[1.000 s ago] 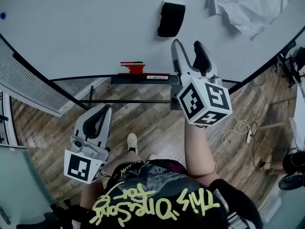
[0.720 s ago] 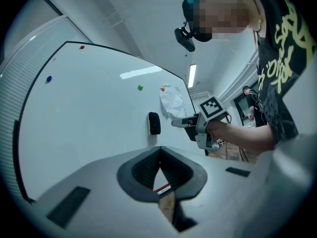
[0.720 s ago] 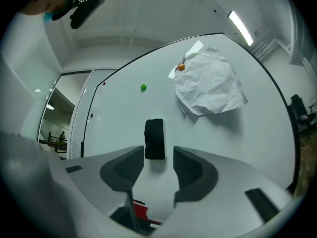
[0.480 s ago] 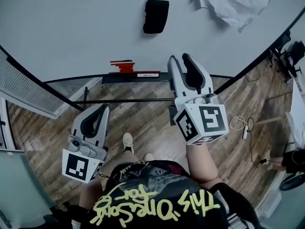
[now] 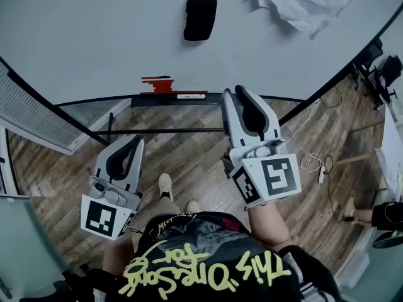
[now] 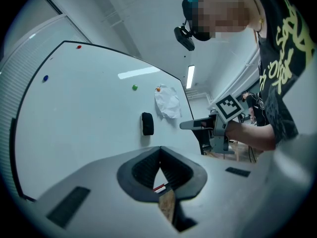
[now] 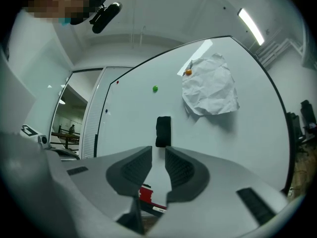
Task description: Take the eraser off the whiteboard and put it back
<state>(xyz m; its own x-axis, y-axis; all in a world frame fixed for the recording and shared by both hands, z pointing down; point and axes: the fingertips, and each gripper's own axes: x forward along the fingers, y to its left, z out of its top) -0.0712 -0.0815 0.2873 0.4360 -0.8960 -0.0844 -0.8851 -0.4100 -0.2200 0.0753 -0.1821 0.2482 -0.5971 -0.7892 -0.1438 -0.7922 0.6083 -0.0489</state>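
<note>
Eraser (image 5: 200, 17) sticks to whiteboard (image 5: 94, 36), upper middle, long axis vertical, straight ahead of nearer right gripper (image 5: 234, 92), well apart, whose empty jaws have just been closing to a slit; left gripper (image 5: 138, 139) pinched together, empty.

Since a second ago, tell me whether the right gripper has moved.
Yes. The right gripper has drawn back down the picture, away from the eraser on the whiteboard; its empty jaws have just been closing.
</note>
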